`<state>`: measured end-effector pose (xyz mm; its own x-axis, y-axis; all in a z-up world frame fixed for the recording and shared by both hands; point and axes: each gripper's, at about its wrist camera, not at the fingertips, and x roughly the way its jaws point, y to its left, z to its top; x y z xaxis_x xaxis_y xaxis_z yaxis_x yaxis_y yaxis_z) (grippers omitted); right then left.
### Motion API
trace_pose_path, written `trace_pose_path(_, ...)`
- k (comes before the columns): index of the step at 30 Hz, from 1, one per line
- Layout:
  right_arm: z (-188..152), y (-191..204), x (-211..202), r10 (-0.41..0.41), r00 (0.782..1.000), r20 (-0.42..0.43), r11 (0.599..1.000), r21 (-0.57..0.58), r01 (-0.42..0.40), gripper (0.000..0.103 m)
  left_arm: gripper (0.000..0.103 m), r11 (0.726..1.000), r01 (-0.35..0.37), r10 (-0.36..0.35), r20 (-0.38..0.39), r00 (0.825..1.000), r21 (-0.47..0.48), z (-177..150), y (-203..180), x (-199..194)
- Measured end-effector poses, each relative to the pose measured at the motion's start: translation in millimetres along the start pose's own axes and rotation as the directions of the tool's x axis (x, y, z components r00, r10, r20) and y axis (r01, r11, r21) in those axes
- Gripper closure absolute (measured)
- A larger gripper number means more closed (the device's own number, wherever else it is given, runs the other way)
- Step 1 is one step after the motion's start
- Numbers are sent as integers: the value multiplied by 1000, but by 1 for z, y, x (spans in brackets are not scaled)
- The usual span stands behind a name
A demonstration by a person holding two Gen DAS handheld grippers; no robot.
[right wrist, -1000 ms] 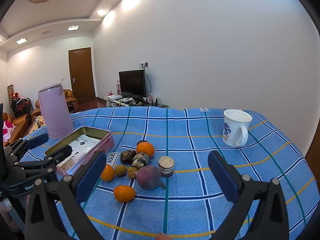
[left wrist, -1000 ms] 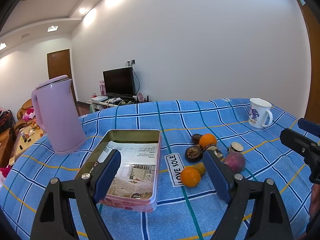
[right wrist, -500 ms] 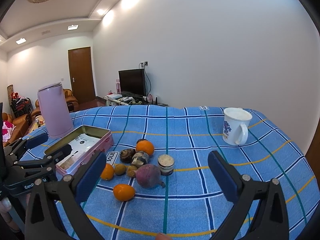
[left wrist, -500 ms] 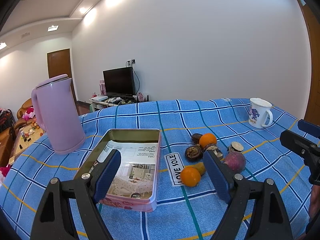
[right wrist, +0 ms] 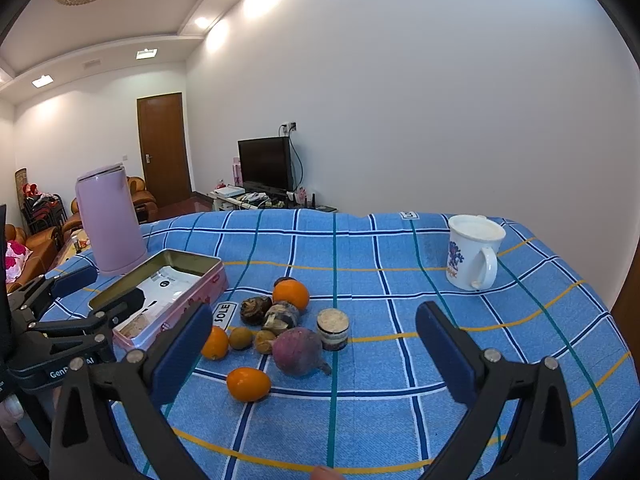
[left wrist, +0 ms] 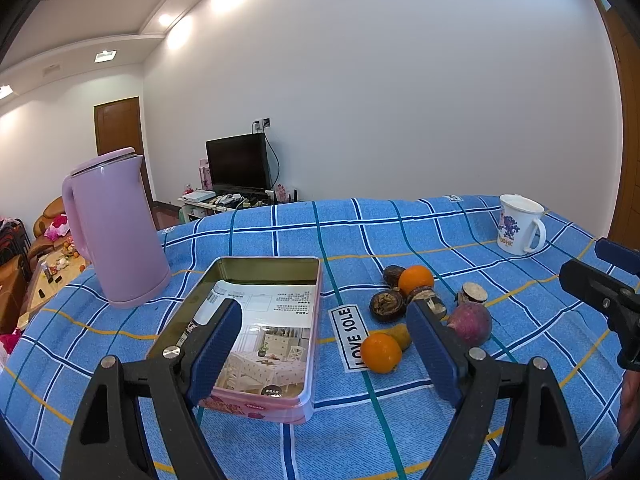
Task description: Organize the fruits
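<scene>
A cluster of fruit lies on the blue checked cloth: an orange [right wrist: 291, 294], a second orange [right wrist: 215, 343], a loose orange [right wrist: 248, 383] nearest me, a purple round fruit [right wrist: 298, 351], dark shrivelled fruits [right wrist: 255, 309] and small brown ones [right wrist: 240, 337]. A pink open tin [left wrist: 256, 332] with printed paper inside sits left of them; it also shows in the right wrist view [right wrist: 160, 292]. My left gripper [left wrist: 322, 346] is open and empty above the tin's near end. My right gripper [right wrist: 314, 354] is open and empty, hovering before the fruit.
A lilac kettle [left wrist: 114, 224] stands at the left behind the tin. A white mug [right wrist: 474, 252] stands at the far right. A small round jar [right wrist: 333, 328] sits by the fruit. The table edge drops off behind, with a TV beyond.
</scene>
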<state>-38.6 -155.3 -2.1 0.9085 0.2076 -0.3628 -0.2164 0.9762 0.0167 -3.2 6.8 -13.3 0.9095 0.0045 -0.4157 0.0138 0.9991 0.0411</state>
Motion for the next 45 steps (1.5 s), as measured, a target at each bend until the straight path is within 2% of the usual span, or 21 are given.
trace_pose_path(20,-8,-10,9,-3,1000,-24,1000,10,3,0,18,1000,11,-10,-25,1000,22,-6,-11,8)
trace_pose_path(24,-13,-16,13,-7,999,-34,1000,22,8,0,18,1000,10,-9,-53,999,22,-10,-16,15)
trace_pose_path(29,-22,-30,17,-19,999,-50,998,54,22,0,18,997,76,-72,-105,992,31,-20,-32,24)
trace_pose_path(36,-31,-50,23,-55,995,-82,995,83,62,0,18,976,212,-199,-198,960,47,-28,-70,42)
trace_pose_path(38,-32,-55,25,-56,995,-87,993,98,64,0,26,967,250,-234,-227,945,42,-30,-77,47)
trace_pose_path(40,-33,-59,27,-59,994,-93,992,103,68,0,48,961,275,-255,-275,927,34,-33,-83,57)
trace_pose_path(42,-34,-59,29,-64,993,-95,992,102,73,0,54,955,297,-274,-333,902,18,-36,-86,70)
trace_pose_path(45,-34,-59,33,-60,993,-101,992,107,70,0,62,945,328,-312,-371,875,-20,-36,-85,78)
